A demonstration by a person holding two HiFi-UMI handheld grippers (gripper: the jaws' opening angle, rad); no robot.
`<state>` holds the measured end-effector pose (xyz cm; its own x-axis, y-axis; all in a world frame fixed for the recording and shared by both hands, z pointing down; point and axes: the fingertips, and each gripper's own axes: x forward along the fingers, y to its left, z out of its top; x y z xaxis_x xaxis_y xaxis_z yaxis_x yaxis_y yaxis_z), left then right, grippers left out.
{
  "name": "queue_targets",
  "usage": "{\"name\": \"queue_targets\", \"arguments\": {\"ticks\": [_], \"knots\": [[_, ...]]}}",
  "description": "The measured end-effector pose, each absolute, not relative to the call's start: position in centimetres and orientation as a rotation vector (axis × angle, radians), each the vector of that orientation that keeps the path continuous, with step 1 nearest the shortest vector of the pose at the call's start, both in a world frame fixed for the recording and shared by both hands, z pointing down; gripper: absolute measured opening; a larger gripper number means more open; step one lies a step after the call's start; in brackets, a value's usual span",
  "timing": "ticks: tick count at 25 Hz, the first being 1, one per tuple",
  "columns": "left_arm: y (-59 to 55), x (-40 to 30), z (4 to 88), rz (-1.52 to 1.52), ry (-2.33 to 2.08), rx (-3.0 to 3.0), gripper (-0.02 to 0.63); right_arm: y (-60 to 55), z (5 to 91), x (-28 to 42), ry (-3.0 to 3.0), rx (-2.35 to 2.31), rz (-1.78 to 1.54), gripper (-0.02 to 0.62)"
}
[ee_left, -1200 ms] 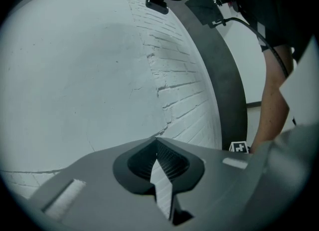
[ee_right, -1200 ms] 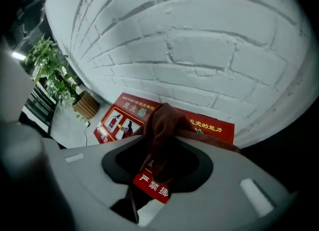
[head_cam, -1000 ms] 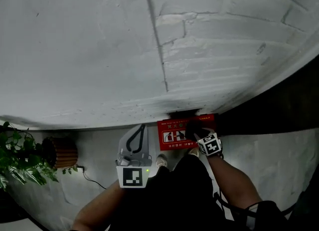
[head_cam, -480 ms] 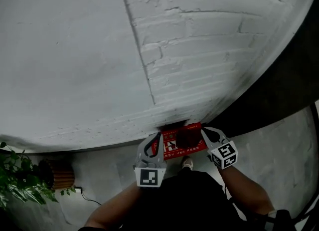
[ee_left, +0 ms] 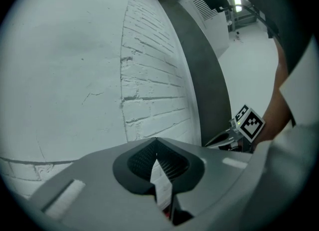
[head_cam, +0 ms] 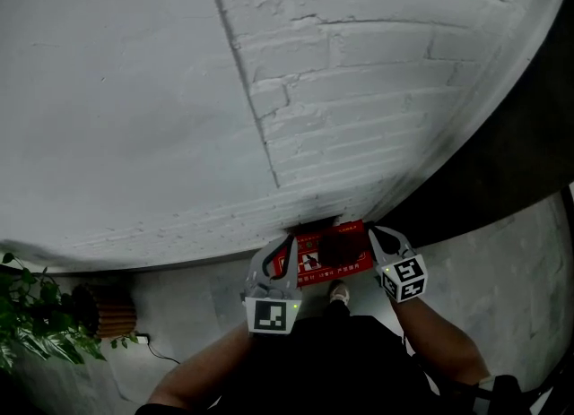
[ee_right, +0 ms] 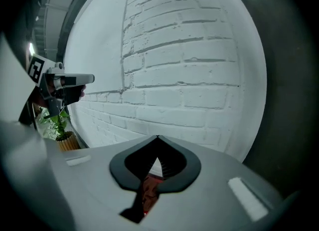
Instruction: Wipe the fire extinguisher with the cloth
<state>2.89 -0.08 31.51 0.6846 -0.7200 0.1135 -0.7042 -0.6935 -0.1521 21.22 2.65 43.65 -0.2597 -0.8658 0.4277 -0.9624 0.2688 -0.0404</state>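
The fire extinguisher box (head_cam: pixel 316 261) sits on the floor (head_cam: pixel 179 301), tight against the bottom edge of the white brick wall (head_cam: pixel 359 90). The left gripper (head_cam: pixel 282 250) and the right gripper (head_cam: pixel 377 236) hang just beside its two ends. Both have their fingers (ee_right: pixel 209 175) clenched shut on nothing (only a thin slit shows). Bare floor runs left as far as the plant (head_cam: pixel 36 324).

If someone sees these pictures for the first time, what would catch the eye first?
The big white brick wall fills most of the head view. At its foot a bright red box with pictograms stands out, with the left gripper and the right gripper on either side of it. A green potted plant sits at the lower left.
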Motion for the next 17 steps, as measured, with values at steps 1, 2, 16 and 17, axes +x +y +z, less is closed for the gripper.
{"name": "queue_targets", "arguments": {"ticks": [1, 2, 16, 17], "knots": [[-0.1, 2.9, 31.6, -0.252, 1.197, -2.803, 0.000, 2.5, 43.5, 21.3, -2.221, 1.676, 0.410, 0.000], [-0.2, 3.0, 31.5, -0.247, 1.203, -2.808, 0.000, 2.5, 43.4, 21.4, -2.218, 1.680, 0.401, 0.002], [-0.3, 2.9, 30.5, -0.250, 1.185, -2.793, 0.000, 2.4, 43.4, 21.6, -2.223, 1.684, 0.344, 0.002], [-0.2, 2.9, 30.4, -0.255, 1.174, -2.784, 0.000, 2.4, 43.2, 21.6, -2.226, 1.688, 0.334, 0.000]]}}
